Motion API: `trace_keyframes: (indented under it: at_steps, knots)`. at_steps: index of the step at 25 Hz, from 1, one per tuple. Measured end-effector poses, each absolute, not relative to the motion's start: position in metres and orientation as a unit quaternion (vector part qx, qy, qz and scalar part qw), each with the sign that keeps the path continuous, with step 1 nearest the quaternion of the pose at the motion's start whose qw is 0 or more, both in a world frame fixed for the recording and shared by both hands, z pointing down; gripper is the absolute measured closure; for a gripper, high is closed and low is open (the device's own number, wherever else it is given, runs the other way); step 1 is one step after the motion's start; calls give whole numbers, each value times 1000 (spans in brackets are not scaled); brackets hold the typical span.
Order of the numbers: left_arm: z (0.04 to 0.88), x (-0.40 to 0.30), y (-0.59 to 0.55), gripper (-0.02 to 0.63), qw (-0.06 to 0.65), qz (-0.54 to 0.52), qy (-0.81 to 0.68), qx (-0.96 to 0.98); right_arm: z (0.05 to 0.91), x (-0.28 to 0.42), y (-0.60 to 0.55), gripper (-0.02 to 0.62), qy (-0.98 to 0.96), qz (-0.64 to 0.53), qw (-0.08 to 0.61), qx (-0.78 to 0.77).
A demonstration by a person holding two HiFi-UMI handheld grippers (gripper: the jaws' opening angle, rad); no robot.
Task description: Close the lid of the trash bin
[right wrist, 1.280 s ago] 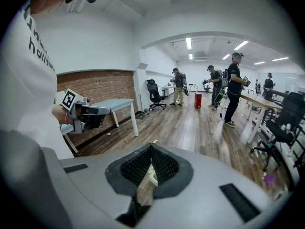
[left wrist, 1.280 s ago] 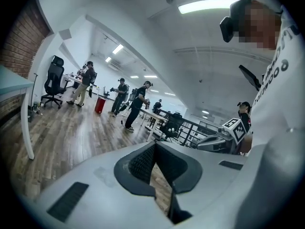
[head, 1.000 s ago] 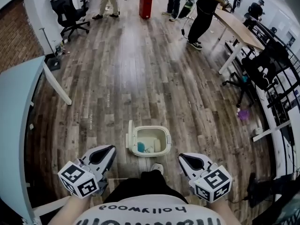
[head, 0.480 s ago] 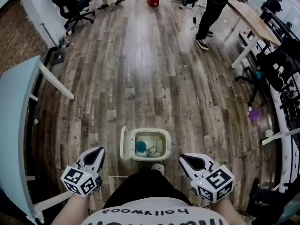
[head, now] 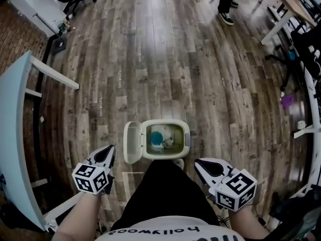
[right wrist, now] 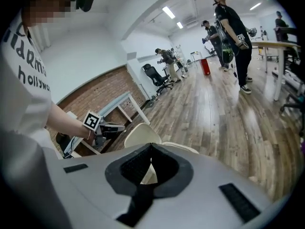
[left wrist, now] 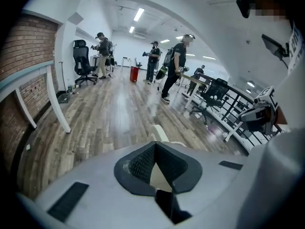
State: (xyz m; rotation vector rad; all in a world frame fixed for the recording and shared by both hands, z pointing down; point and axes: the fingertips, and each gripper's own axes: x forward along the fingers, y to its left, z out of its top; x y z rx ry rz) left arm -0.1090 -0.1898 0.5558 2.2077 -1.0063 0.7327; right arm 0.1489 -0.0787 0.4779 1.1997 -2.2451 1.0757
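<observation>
A cream trash bin stands on the wooden floor just in front of my legs. Its lid is swung open to the left, and a blue item and a crumpled white piece lie inside. My left gripper is low at the left, just short of the lid, its jaws shut on nothing. My right gripper is at the right, near the bin's front right corner, also shut and empty. In the left gripper view the lid peeks over the left gripper. In the right gripper view the lid rises behind the right gripper.
A pale blue table with white legs runs along the left. Desks, chairs and a purple object line the right side. A person's shoes are at the top right.
The head view has tipped downward and drawn nearer, so the bin looks larger and people at the back have left the frame. The lid stays open. Both grippers stay low and shut.
</observation>
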Motion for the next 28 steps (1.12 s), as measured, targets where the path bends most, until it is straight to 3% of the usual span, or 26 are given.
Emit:
trace_keyframes:
  at_steps: [12,28]
  knots:
    - [609,-74,-219,598,334,251,-358,835,550,134,-73,586,-768,443,200,417]
    - [630,-5,-182,598,372,262,-237,859,572,132,-73,586,-754,470,187,419]
